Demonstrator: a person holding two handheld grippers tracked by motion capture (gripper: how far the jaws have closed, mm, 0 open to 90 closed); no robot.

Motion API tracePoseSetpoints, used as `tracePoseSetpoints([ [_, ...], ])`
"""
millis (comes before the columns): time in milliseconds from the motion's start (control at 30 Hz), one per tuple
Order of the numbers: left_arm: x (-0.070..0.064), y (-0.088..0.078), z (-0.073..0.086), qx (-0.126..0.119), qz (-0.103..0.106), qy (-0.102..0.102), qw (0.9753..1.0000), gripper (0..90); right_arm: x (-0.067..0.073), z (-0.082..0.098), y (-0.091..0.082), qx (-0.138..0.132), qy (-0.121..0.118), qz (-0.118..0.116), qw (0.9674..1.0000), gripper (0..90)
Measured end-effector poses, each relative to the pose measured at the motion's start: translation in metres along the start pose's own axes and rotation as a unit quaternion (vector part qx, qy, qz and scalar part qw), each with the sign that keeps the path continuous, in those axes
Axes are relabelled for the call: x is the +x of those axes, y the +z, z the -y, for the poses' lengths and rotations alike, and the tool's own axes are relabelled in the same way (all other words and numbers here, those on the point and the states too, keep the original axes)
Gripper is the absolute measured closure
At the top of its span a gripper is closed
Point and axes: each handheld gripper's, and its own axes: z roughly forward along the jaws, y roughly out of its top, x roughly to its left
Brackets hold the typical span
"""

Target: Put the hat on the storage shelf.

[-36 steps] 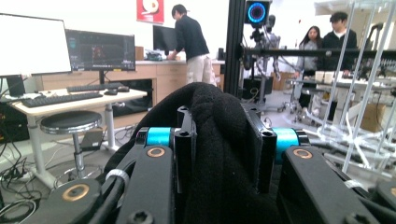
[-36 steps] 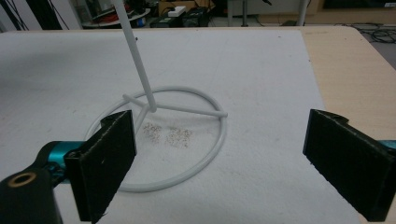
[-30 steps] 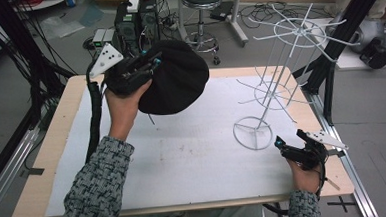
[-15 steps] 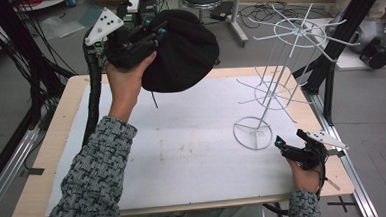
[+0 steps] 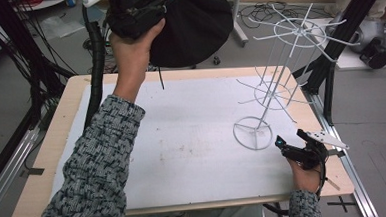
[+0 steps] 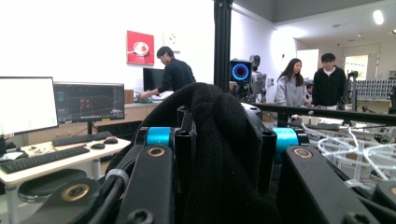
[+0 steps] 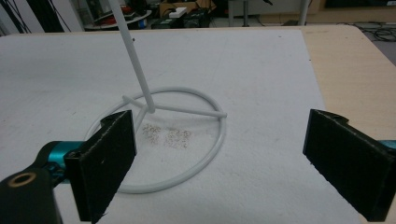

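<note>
At the frame's top, the left gripper [image 5: 141, 13] is clamped on a black hat [image 5: 196, 23], carrying it toward the white wire rack [image 5: 279, 74]; next, hook it on a prong. The right gripper [image 5: 295, 145] rests wide open, empty, beside the rack's base, lower right.

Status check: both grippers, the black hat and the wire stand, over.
Left gripper shut on black hat, above table's far edge. Right gripper open beside white wire stand. Nothing between.

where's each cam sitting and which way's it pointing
High view: above the person's side, looking forward and down on the table; both forearms, left gripper holding the black hat, right gripper.
Left gripper view: rides that gripper, level into the room; jaws clamp the hat.
Right gripper view: low, facing the rack base; open jaws.
Shared: hat, rack.
</note>
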Motion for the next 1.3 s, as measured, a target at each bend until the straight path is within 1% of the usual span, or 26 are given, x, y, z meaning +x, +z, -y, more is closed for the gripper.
tracePoseSetpoints([
  [233,-0.006,0.007,-0.01,-0.01,0.001,0.003,0.9999,69.5,0.0,0.0,0.0,0.0,0.0,0.0,1.0,8.6],
  [533,-0.008,0.017,-0.018,-0.02,0.004,-0.004,0.9998,69.5,-0.001,0.001,0.0,0.0,0.0,-0.001,1.0,8.6],
  [800,-0.012,0.03,-0.021,-0.028,0.006,-0.012,0.9995,69.5,-0.002,0.001,-0.001,0.0,0.004,0.0,1.0,8.6],
  [1067,-0.021,0.043,-0.026,-0.027,0.016,-0.009,0.9995,69.5,-0.002,0.001,-0.001,-0.001,0.004,0.0,1.0,8.6],
  [1167,-0.023,0.047,-0.025,-0.027,0.02,-0.012,0.9994,69.4,-0.003,0.001,-0.001,0.0,0.006,0.001,1.0,8.6],
  [1300,-0.025,0.051,-0.021,-0.02,0.022,-0.013,0.9995,69.4,-0.003,0.001,-0.001,-0.002,0.006,0.001,1.0,8.6],
])
